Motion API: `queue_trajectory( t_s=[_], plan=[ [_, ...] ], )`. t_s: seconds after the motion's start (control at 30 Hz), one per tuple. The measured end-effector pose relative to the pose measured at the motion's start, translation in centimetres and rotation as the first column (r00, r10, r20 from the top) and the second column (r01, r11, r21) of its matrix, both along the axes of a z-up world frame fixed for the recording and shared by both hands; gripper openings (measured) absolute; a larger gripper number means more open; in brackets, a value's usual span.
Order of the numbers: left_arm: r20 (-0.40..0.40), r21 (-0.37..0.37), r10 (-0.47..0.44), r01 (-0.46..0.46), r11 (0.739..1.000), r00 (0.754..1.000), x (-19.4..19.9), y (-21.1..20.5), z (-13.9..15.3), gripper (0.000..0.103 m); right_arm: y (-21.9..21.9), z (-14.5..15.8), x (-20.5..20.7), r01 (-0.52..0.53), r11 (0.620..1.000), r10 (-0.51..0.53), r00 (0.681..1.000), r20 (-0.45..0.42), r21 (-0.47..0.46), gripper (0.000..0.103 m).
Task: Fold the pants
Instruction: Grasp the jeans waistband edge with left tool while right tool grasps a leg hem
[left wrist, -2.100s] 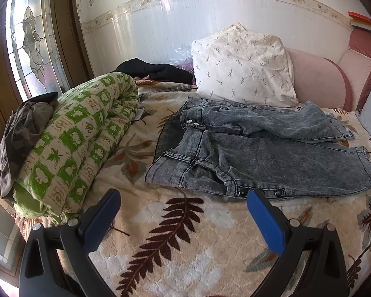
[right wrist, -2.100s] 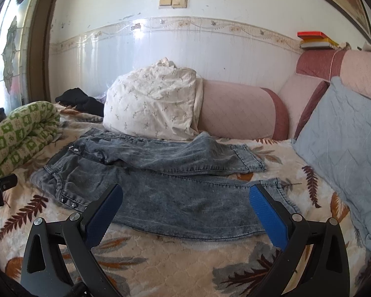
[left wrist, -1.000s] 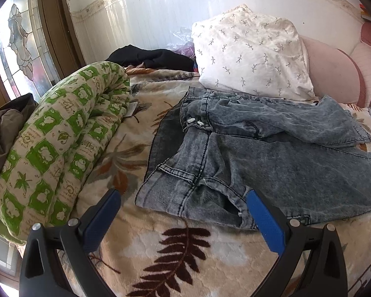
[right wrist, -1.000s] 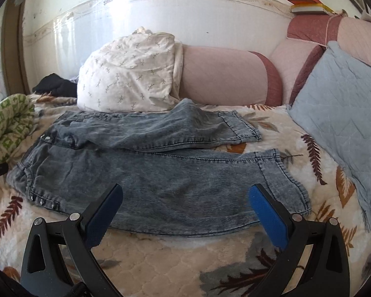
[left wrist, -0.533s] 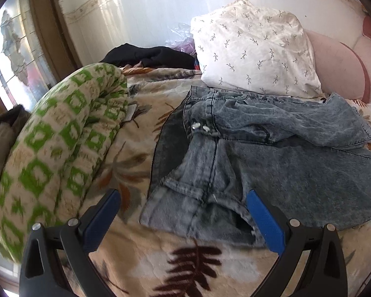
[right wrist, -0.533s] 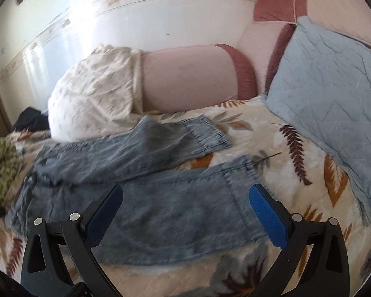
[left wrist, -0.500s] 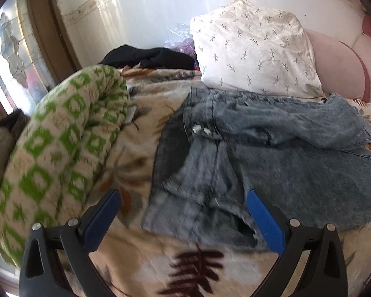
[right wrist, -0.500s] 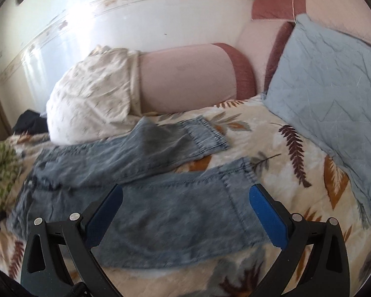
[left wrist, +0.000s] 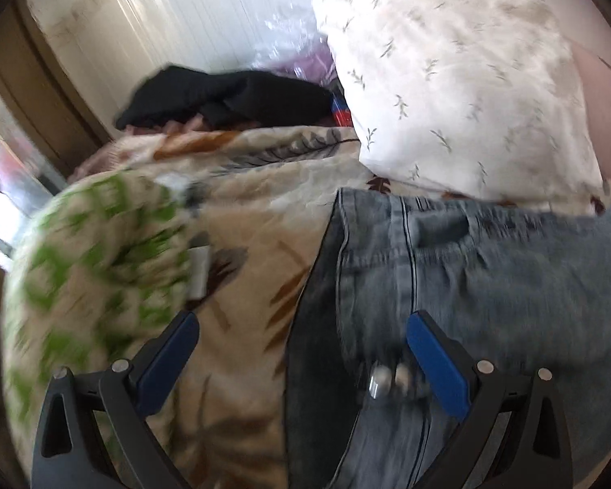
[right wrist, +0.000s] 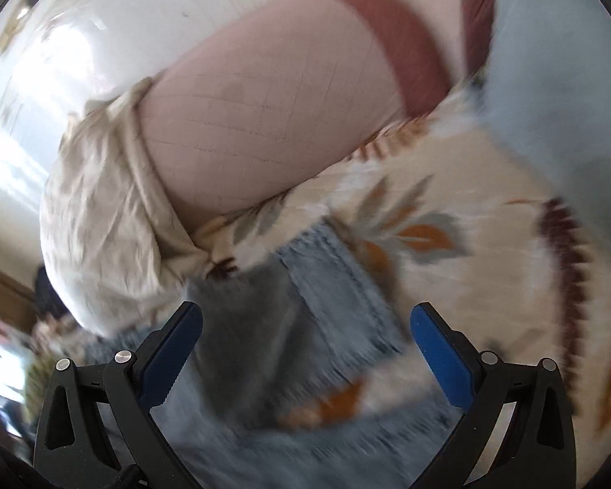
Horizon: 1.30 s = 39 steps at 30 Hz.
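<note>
Spread with a leaf-print bedspread [left wrist: 256,203], bed backed by a white wall. Grey jeans [left wrist: 489,269] lying flat on it, waistband end close under the left gripper [left wrist: 301,360], metal buttons [left wrist: 387,377] showing between its blue fingers [left wrist: 436,371]. Spread wide, gripping nothing. Leg hem [right wrist: 338,285] close below the right gripper [right wrist: 305,350], likewise wide apart and empty. Just behind the jeans, a white pillow [left wrist: 460,77] with small sprigs, touching the far edge. Beside that, a pink bolster [right wrist: 264,102]. Left of the waistband, a rolled green-and-white quilt [left wrist: 89,269], blurred. Further back, dark clothes [left wrist: 232,95] heaped by the wall. Right of the hem, a grey-blue cushion [right wrist: 558,73].
</note>
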<state>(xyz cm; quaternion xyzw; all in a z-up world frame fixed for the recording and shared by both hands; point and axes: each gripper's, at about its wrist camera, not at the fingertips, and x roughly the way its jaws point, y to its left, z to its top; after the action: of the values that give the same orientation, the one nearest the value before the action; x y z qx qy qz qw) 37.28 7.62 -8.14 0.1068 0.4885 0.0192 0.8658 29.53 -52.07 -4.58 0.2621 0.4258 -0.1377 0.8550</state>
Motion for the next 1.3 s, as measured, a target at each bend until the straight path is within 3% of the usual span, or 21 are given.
queue_trajectory(
  t_s=[0.07,0.2,0.37,0.5,0.67,0.8,0.97,1.07,1.1,1.2,1.3],
  plan=[
    [-0.043,-0.045,-0.006,0.004,0.999,0.999,2.2,0.1,-0.7,0.103,-0.3,-1.8,3.3,-0.013,0.999,0.015,0.999,-0.05,0.032,0.103],
    [-0.115,-0.128,0.014,-0.029,0.991,0.993,5.6,0.5,-2.4,0.1,-0.5,-4.9,7.7,-0.023,0.998,0.012,0.987,-0.159,-0.064,0.101],
    [-0.137,-0.107,0.02,-0.035,0.994,0.99,7.9,1.1,-3.7,0.095,-1.1,-6.8,9.7,-0.055,0.994,0.034,0.976,-0.217,-0.093,0.096],
    [-0.185,-0.159,0.019,-0.049,0.986,0.983,9.4,1.2,-4.7,0.085,-1.2,-9.1,10.7,-0.066,0.991,0.024,0.946,-0.325,-0.12,0.087],
    [-0.193,-0.22,-0.033,-0.011,0.975,0.981,10.8,-0.8,-5.1,0.082,0.1,-9.4,10.8,-0.099,0.974,0.026,0.944,-0.328,-0.205,0.087],
    [-0.237,-0.214,0.011,-0.063,0.975,0.971,12.4,-1.0,-6.5,0.08,0.8,-9.7,10.8,-0.112,0.965,0.026,0.941,-0.336,-0.239,0.087],
    [-0.276,-0.278,0.04,-0.119,0.953,0.96,13.9,0.0,-8.2,0.062,1.0,-9.6,10.8,-0.108,0.963,0.024,0.946,-0.322,-0.245,0.085],
    [-0.254,-0.285,0.016,-0.09,0.954,0.967,14.1,-0.3,-8.4,0.047,1.3,-9.8,10.6,-0.11,0.96,0.024,0.948,-0.318,-0.256,0.083],
    [-0.251,-0.28,0.002,-0.075,0.957,0.968,14.3,-0.5,-8.7,0.034,1.4,-9.8,10.5,-0.113,0.96,0.026,0.948,-0.317,-0.258,0.081],
    [-0.244,-0.306,-0.024,-0.053,0.95,0.969,14.3,-1.3,-8.9,0.022,1.3,-9.7,10.5,-0.123,0.958,0.038,0.95,-0.311,-0.261,0.067],
    [-0.23,-0.33,-0.021,-0.057,0.942,0.973,13.3,-1.4,-8.8,0.019,1.6,-8.8,10.1,-0.123,0.965,0.055,0.958,-0.281,-0.232,0.029]
  ],
)
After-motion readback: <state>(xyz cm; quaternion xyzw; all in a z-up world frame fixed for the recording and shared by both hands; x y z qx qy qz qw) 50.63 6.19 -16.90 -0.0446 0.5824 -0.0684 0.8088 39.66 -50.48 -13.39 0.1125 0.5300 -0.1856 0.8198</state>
